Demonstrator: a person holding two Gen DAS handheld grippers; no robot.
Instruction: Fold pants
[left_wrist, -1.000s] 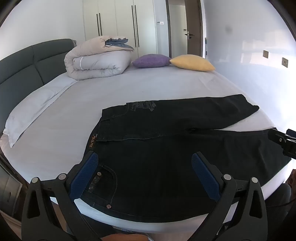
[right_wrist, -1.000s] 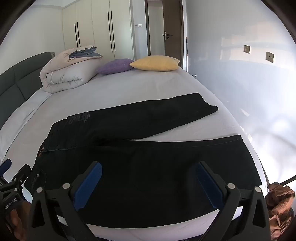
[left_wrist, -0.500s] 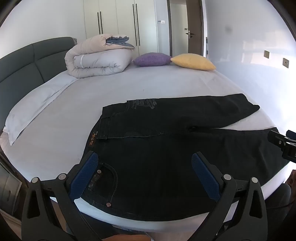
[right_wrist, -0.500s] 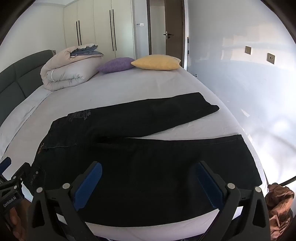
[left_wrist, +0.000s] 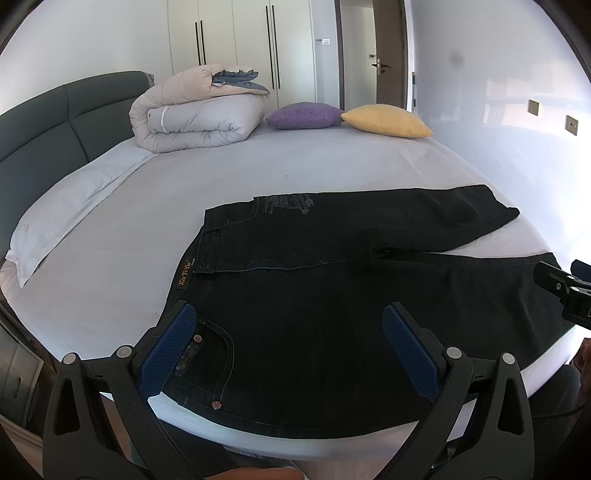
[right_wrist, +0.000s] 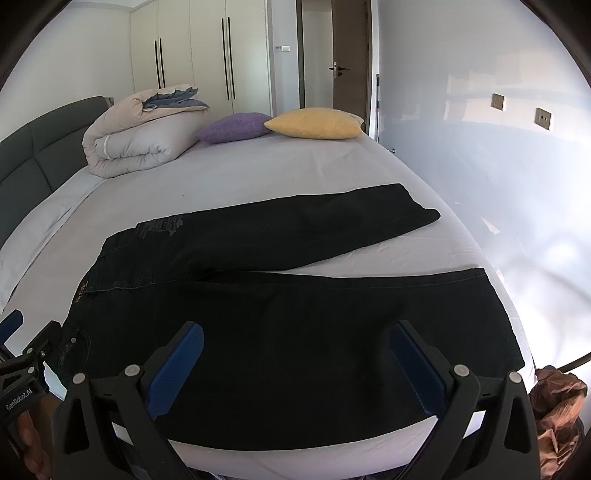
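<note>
Dark denim pants (left_wrist: 332, 314) lie flat on the bed, waist to the left, both legs spread apart toward the right; the far leg angles away. In the right wrist view the same pants (right_wrist: 295, 325) fill the near part of the bed. My left gripper (left_wrist: 290, 325) hovers open above the waist and back pocket, nothing between its blue pads. My right gripper (right_wrist: 295, 343) hangs open over the near leg, short of its hem. Each gripper shows at the edge of the other's view: the right gripper (left_wrist: 565, 291), the left gripper (right_wrist: 22, 354).
The white-sheeted bed (left_wrist: 295, 166) carries a rolled duvet (left_wrist: 195, 110), a purple cushion (left_wrist: 303, 115) and a yellow cushion (left_wrist: 386, 120) at the far side, a pillow (left_wrist: 62, 206) along the dark headboard. A brown bundle (right_wrist: 557, 402) sits off the bed's near right corner.
Both grippers have risen a little and pulled back slightly, so the pants sit lower in both views. The pants themselves have not moved.
</note>
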